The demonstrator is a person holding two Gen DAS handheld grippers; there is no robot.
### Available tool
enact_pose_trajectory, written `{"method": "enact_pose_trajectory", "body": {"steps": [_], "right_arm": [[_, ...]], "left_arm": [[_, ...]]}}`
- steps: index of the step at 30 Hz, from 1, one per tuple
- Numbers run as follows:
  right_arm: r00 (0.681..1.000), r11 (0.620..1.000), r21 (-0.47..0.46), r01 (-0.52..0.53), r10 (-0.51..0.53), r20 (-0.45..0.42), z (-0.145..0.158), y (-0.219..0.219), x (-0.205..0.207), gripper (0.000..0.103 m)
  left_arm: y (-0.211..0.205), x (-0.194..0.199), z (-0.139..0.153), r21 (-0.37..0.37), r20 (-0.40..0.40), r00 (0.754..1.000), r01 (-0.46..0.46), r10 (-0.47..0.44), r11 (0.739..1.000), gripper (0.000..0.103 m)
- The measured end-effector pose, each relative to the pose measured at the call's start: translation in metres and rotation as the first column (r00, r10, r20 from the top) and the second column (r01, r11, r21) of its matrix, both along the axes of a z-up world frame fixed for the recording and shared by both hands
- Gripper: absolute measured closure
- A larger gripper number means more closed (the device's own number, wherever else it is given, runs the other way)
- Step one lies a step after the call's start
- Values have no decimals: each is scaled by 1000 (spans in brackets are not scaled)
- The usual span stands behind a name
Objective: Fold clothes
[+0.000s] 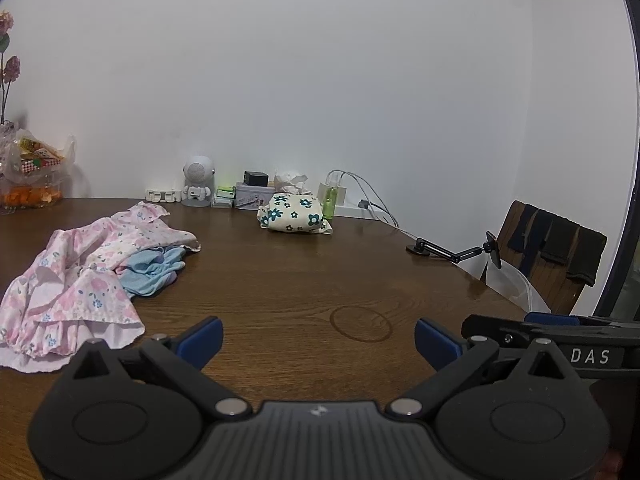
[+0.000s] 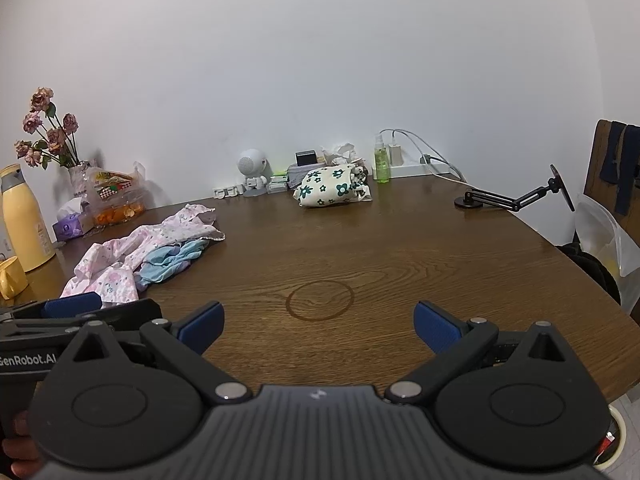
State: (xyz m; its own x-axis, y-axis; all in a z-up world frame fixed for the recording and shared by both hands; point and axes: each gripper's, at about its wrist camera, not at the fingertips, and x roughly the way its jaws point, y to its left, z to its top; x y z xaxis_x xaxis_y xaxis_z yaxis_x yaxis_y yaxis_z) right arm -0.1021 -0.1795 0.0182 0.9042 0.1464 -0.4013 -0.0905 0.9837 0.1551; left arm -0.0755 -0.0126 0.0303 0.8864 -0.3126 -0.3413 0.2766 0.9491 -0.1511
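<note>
Both the left claw [image 1: 319, 339] and the right claw [image 2: 319, 326] hover released and empty over the near edge of a wooden table [image 2: 400, 248]. A crumpled pink floral garment [image 1: 76, 280] lies at left over a blue garment [image 1: 154, 270]; a folded flower-print cloth [image 2: 332, 186] sits far, near the wall.

Right hand-held gripper [image 2: 318, 326] gapes empty over the table [image 2: 400, 248]; pink floral garment [image 2: 148, 244] lies crumpled far left

light: even, soft indoor | shadows: faint | focus: sharp | edges: fisheye bending, dark corner vignette
</note>
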Motion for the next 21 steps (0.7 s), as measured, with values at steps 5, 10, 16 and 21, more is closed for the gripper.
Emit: {"method": "enact_pose_trajectory", "body": {"steps": [5,10,16,21], "right_arm": [[1000,1000,-1,-1,1,0,0,1,0,0],[1000,1000,-2,-1,1,-4,-1,2,1,0],[1000,1000,-1,0,0,-1,0,3,1,0],[1000,1000,0,10,-10,7,0,1,0,0]], "left_arm": [[1,0,-1,1,-2,1000,-5,5,1000,0],[2,0,-1,0,-8,1000,-5,5,1000,0],[1,0,-1,0,-12,1000,-9,9,1000,0],[4,1,-2,2,-12,999,-32,32,1000,0]]}}
